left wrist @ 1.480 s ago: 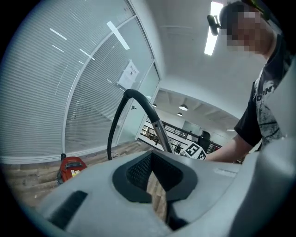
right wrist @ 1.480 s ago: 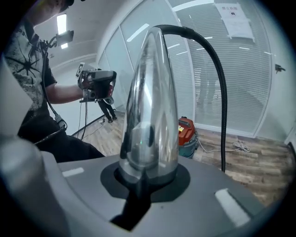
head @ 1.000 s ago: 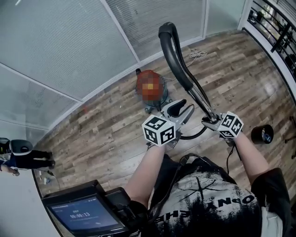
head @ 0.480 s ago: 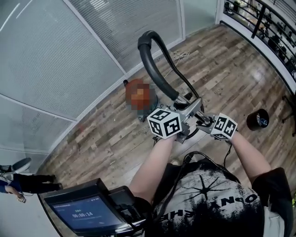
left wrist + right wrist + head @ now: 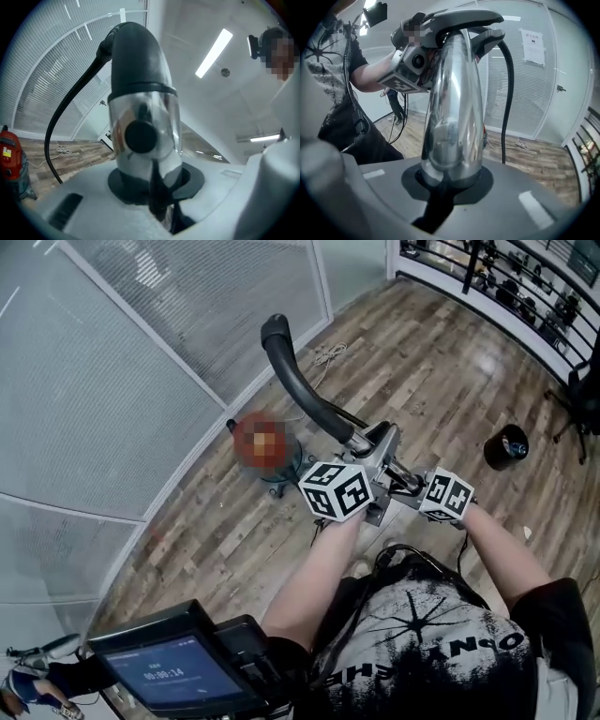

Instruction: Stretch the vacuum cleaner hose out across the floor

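Left gripper (image 5: 151,190): jaws have just been closing; they sit partly open, pressed on the chrome wand (image 5: 452,117), which stands between them just below its black cuff.
Right gripper (image 5: 449,183): jaws narrowly open, clamped on the same wand, further down it than the left pair.
Hose (image 5: 298,381): off the floor; the thick black bend rises from the wand ahead of both grippers, and a thinner black run arches down toward the red canister (image 5: 9,157).
Canister: on the floor by the glass partition (image 5: 141,381), well apart from the grippers.
Floor (image 5: 450,362): wood-look planks, mixed brown and grey.
Room: blinds behind the glass; a black railing (image 5: 506,277) at upper right; a black round tub (image 5: 506,446) on the floor.
Writing: screen (image 5: 173,676) shows a timer, seemingly 00:00:14; wall notice (image 5: 533,46) and the canister's yellow label are too small to read.
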